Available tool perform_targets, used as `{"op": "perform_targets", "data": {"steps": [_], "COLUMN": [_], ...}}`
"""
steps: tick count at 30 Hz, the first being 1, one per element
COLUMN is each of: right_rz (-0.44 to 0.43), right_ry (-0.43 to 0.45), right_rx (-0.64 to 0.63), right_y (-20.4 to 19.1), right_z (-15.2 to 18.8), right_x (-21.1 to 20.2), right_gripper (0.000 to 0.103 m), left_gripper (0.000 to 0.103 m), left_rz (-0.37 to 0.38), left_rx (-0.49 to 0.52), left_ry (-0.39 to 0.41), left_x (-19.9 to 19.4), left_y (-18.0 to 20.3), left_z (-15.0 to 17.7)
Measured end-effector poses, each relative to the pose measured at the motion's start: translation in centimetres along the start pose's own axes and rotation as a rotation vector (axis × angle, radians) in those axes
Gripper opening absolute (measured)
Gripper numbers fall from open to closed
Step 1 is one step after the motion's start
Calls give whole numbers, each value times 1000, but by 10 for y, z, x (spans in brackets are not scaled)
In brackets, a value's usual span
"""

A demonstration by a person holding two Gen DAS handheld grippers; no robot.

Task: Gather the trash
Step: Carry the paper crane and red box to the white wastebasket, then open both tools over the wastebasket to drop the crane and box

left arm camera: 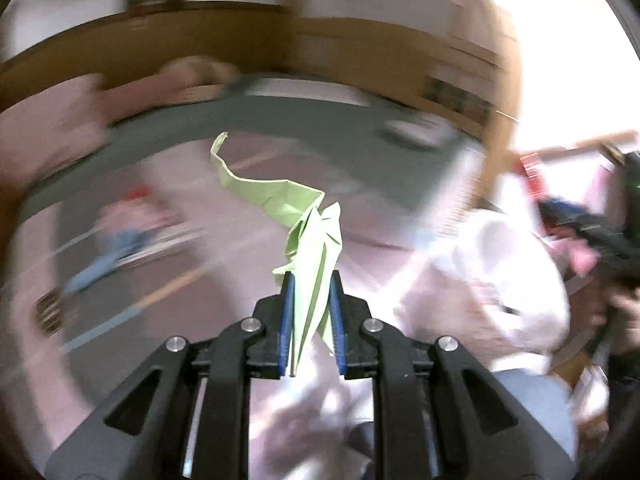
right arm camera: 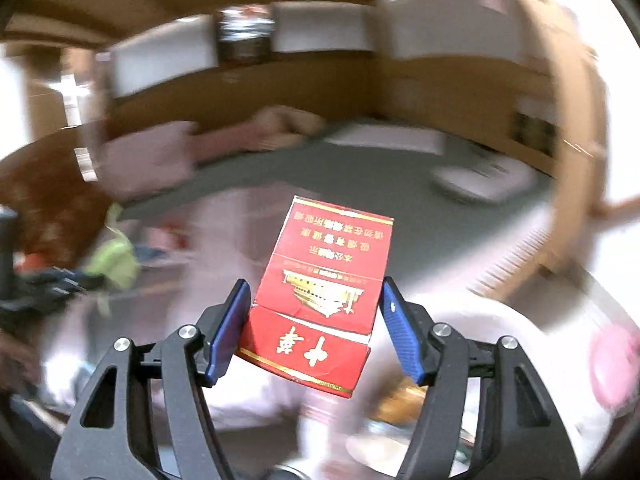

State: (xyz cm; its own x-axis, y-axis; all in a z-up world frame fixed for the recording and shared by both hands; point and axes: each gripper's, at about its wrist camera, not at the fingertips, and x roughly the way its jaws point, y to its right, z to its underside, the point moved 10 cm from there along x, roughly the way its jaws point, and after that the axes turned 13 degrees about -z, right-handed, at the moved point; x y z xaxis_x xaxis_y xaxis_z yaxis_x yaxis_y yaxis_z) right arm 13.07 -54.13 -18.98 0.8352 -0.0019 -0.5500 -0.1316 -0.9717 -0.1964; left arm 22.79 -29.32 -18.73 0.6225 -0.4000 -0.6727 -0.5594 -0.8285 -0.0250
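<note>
The left gripper (left arm camera: 312,280) is pinching one piece of green paper (left arm camera: 308,232); the paper is sitting right between the two blue pads (left arm camera: 287,320), and the pads are nearly together, squeezing it from both sides; the bottom of the paper is going down into the gap, and the top is sticking up past the fingertips, all crumpled and twisted, with one long thin strip curling up and off to the left; the paper is hanging in the air, above a blurry pink floor and a dark green mat (left arm camera: 280,120); off at the right edge of this view a dark shape is showing, too blurry to be sure of.

The right gripper (right arm camera: 316,284) is holding one red box (right arm camera: 320,292); the box is sitting between two blue pads (right arm camera: 228,328) that are standing far apart, one pressing on its left edge and one on its right edge; the box is flat and a bit crushed, with gold letters and a gold picture of a building on it, and it is upside down in this view; its far end is poking out past the fingertips, and its near end is hanging low between the fingers; it is up in the air too, over the same green mat (right arm camera: 360,184).

In the right view, the green paper (right arm camera: 114,260) is showing far to the left as a blurry blob.

So I am counting one green paper, one red box, two grippers, and two blue pads on each.
</note>
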Motion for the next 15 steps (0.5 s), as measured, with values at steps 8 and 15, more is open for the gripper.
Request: {"op": "perform_targets", "data": {"steps": [8,15], "right_rz": [200,87], "right_ry": [247,190], "right_rx": [255,156], "right_y": [102,48], "right_z": [-5,-24], "right_x": [-96,-81], "right_gripper": [82,85], "left_gripper": [85,95], "left_rz": [334,148], "left_rx": [267,108], "left_ry": [-98,-116], "left_x": [23,42], "left_y": [236,167], "left_z": [-29,-29]}}
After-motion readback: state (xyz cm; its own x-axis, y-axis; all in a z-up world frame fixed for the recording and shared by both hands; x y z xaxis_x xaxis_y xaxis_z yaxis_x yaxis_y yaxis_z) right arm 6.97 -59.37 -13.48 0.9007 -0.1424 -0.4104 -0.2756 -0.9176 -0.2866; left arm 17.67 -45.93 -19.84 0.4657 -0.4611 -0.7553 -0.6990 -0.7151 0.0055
